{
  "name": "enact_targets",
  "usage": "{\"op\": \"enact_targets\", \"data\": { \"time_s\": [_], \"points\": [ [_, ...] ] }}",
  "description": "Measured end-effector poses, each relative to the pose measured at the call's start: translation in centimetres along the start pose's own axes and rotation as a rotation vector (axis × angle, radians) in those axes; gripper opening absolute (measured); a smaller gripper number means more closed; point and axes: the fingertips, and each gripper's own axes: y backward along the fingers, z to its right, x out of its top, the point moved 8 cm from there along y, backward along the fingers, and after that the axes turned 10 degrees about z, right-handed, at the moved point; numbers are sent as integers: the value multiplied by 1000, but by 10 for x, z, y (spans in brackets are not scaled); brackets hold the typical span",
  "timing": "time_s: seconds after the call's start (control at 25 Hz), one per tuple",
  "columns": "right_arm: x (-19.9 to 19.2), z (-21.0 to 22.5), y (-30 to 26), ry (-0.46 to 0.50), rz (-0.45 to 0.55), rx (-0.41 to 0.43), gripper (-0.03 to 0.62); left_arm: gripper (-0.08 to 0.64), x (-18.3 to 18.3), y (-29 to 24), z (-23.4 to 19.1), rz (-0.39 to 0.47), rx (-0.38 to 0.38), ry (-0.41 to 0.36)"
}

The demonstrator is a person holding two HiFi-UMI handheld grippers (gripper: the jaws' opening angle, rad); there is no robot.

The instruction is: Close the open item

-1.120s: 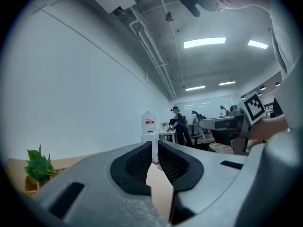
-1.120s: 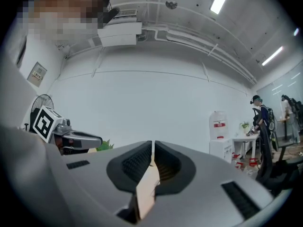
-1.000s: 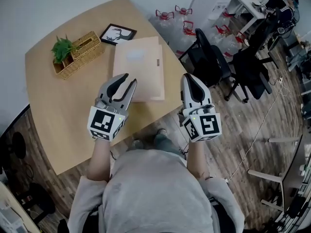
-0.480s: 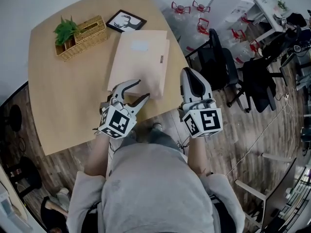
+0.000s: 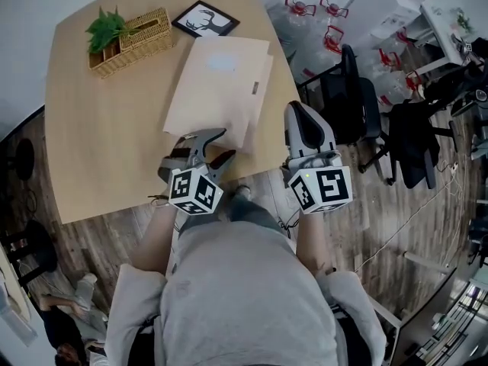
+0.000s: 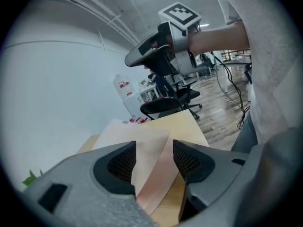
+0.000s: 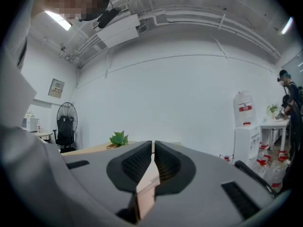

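Observation:
A tan paper folder (image 5: 217,90) lies flat on the wooden table (image 5: 99,136), its cover down. My left gripper (image 5: 223,145) hovers at the folder's near corner by the table's front edge. Its jaws are opening wide, and in the left gripper view (image 6: 154,155) the folder (image 6: 147,145) shows through the gap with neither pad touching it. My right gripper (image 5: 300,111) is shut with nothing in it, held off the table's right edge above the floor. The right gripper view (image 7: 153,162) shows only a thin slit between its pads.
A wicker basket with a green plant (image 5: 130,33) and a framed picture (image 5: 204,19) stand at the table's far side. Black office chairs (image 5: 347,90) and water bottles (image 5: 324,14) are to the right, on the wooden floor.
The left gripper's jaws have spread from nearly shut to wide open, and it has drawn back from the folder toward the table's front edge. The right gripper stays shut.

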Motion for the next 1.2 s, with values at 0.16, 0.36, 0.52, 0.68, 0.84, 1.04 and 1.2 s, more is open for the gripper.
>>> {"op": "enact_targets", "data": {
  "time_s": [0.16, 0.36, 0.52, 0.68, 0.84, 1.04, 1.2],
  "points": [
    [-5, 10, 1, -9, -15, 11, 21, 218, -5, -12, 3, -38, 39, 13],
    [-9, 19, 0, -17, -28, 29, 21, 218, -9, -20, 4, -75, 81, 28],
    [-11, 23, 0, -20, -30, 49, 21, 173, -7, -22, 8, -95, 139, -27],
    [-13, 24, 0, -26, -30, 69, 22, 87, -1, -19, 9, -73, 188, -17],
    [-13, 25, 2, -28, -22, 91, 21, 23, 2, -18, 4, -69, 213, 91],
    [-12, 27, 5, -30, -16, 106, 21, 17, 0, -30, 3, -132, 146, 154],
    [-11, 30, 9, -36, -16, 104, 21, 17, -4, -40, 10, -197, 89, 154]
  ]
}}
